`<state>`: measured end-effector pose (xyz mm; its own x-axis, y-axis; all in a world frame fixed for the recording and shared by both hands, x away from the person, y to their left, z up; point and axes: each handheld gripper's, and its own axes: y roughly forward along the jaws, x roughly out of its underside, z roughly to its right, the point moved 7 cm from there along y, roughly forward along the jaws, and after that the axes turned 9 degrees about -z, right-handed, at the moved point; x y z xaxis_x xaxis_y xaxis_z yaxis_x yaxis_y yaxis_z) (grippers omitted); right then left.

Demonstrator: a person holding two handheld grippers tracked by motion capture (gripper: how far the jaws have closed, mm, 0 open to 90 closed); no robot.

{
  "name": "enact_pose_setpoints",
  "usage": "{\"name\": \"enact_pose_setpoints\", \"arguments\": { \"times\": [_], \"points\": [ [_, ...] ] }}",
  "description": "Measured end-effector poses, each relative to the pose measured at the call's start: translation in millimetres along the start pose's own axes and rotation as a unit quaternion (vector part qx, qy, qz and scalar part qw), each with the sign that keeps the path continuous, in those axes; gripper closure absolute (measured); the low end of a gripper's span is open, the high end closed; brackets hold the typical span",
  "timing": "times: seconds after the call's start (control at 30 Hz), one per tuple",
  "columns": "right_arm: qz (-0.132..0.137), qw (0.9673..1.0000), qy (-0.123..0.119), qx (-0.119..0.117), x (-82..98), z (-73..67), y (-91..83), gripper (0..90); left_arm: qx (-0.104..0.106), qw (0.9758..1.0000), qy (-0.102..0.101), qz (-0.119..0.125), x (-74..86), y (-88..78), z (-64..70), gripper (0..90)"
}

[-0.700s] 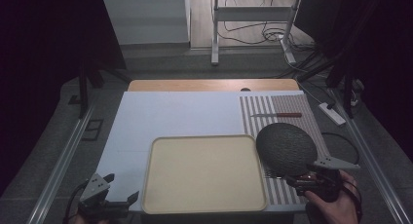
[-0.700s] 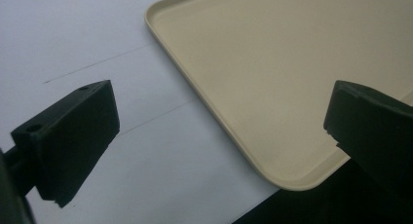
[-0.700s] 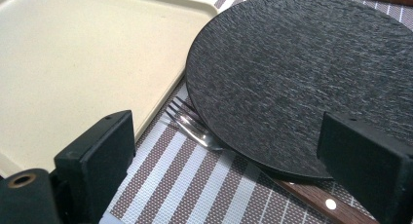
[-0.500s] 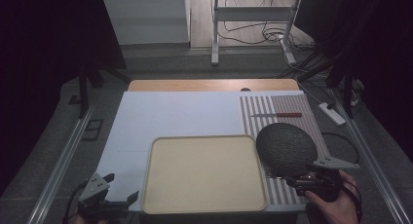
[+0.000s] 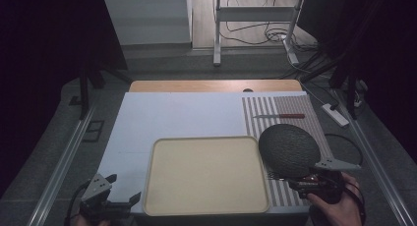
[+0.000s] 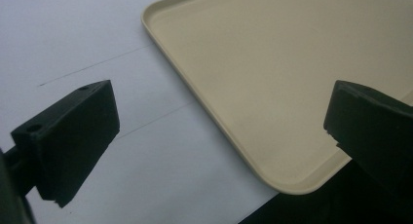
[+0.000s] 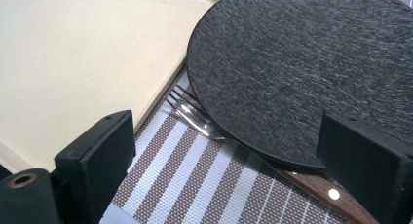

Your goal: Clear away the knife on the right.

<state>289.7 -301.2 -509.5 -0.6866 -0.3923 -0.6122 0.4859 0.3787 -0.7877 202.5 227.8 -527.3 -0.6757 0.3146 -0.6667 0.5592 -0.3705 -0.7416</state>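
A cream tray (image 5: 206, 174) lies at the near middle of the white table sheet. To its right a round dark slate plate (image 5: 289, 150) rests on a striped placemat (image 5: 282, 110), partly covering a wooden-handled fork (image 7: 204, 124). My right gripper (image 5: 300, 179) stands open at the plate's near edge, its jaws wide on either side of the fork (image 7: 311, 185) and the plate's rim (image 7: 272, 78). My left gripper (image 5: 120, 189) stands open at the tray's near left corner (image 6: 287, 182), with nothing between its jaws.
A red-handled knife (image 5: 280, 116) lies on the far part of the placemat. A wooden board edge (image 5: 211, 85) runs along the table's back. Cables and a power strip (image 5: 334, 114) sit on the floor to the right.
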Motion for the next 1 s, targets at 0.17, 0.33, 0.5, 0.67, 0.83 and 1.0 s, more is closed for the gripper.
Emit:
{"name": "enact_pose_setpoints", "arguments": {
  "times": [0.17,0.33,0.5,0.67,0.83,1.0],
  "points": [
    [-0.007,0.9999,0.008,-0.006,-0.6,-0.1,1.0,8.1,-0.001,1.0,0.0,-0.001,0.0,0.3,0.0,0.0],
    [-0.001,0.9998,0.013,-0.012,-3.9,-0.2,-0.2,8.5,-0.001,1.0,0.0,-0.002,-0.4,0.8,0.3,0.0],
    [0.006,0.9999,0.01,-0.007,-10.2,1.5,-3.3,9.1,-0.002,1.0,0.001,-0.002,0.0,0.6,0.1,0.0],
    [0.003,0.9999,0.011,-0.008,-13.1,4.1,-2.2,9.0,-0.001,1.0,0.0,-0.003,0.0,0.9,0.1,0.0],
    [0.001,0.9999,0.009,-0.009,-16.4,5.3,-1.0,8.9,0.001,1.0,-0.001,-0.003,-0.1,1.0,0.1,0.0],
    [0.001,0.9999,0.005,-0.01,-22.1,7.2,0.4,8.9,-0.002,1.0,-0.002,-0.006,-0.1,1.2,-0.2,0.0]
  ]
}}
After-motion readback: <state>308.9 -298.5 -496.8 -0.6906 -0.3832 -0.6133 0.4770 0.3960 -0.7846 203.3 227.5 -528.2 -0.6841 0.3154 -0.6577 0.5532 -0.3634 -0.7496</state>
